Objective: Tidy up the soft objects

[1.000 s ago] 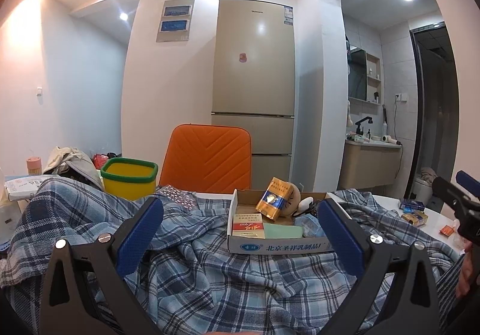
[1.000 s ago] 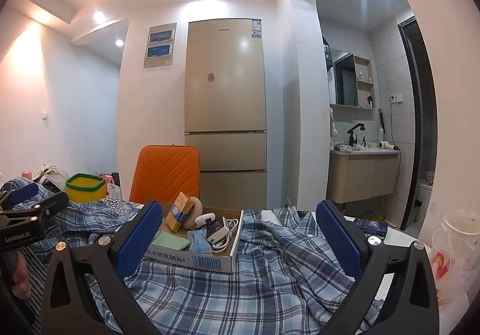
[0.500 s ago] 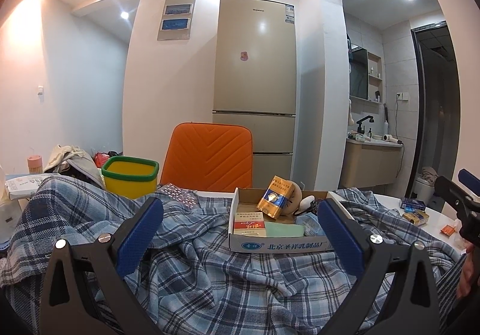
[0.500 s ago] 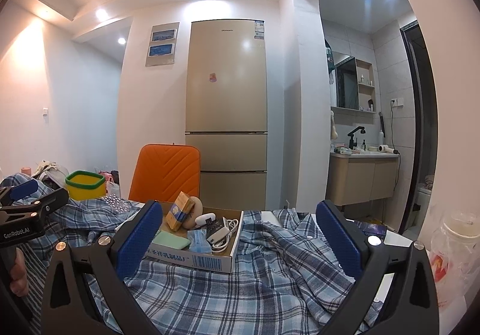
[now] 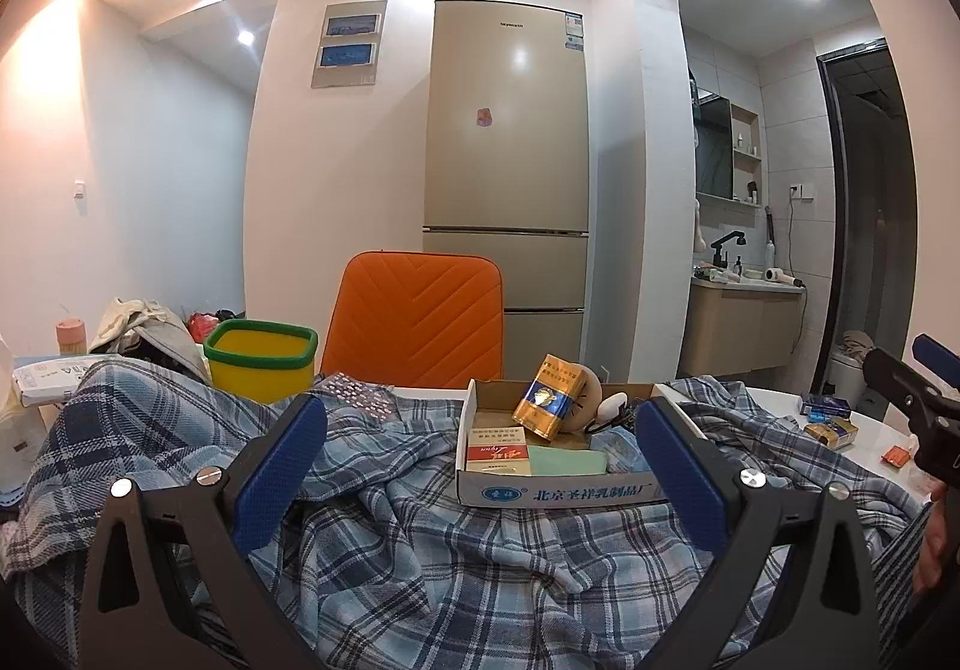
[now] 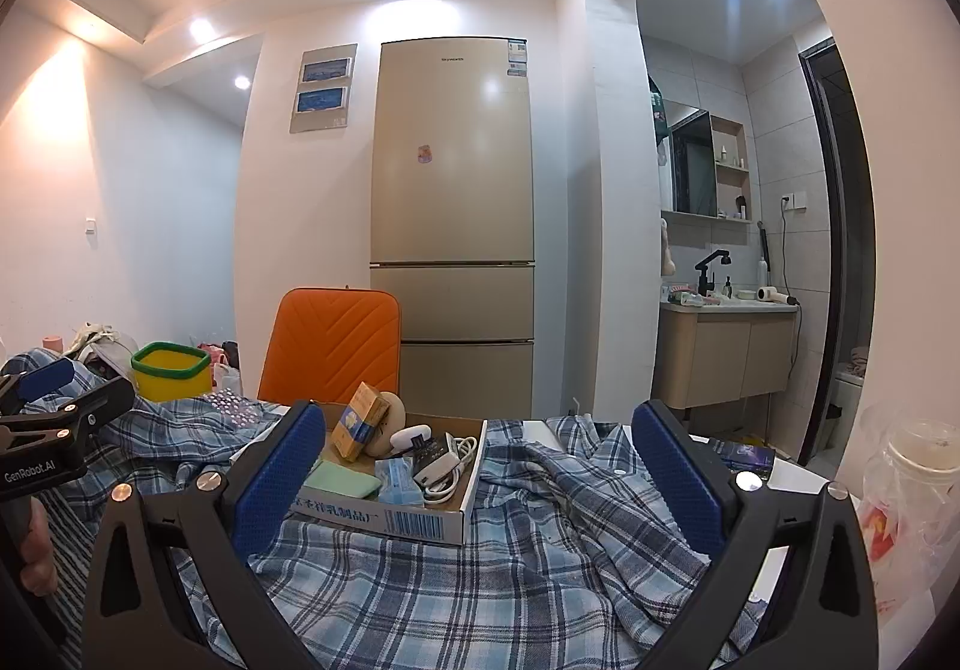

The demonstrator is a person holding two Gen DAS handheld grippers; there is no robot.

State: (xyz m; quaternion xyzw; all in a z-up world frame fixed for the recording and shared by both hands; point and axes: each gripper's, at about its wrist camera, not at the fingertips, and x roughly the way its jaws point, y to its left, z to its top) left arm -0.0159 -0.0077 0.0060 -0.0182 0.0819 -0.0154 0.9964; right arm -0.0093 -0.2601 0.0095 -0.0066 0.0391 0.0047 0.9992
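The left gripper (image 5: 480,466) and right gripper (image 6: 477,466) are hovering wide apart over the plaid shirt (image 5: 420,562), which is pinned mid-table under the cardboard box (image 5: 558,490), framing a two-point grasp.

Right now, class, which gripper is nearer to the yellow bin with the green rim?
Left. The left gripper hovers open over the plaid cloth with the yellow bin just beyond its left finger. The right gripper is open farther right, across the cardboard box.

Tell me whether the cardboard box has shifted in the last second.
No. In the left wrist view the cardboard box sits on the plaid cloth at the same spot as before, below the fridge and right of the orange chair.
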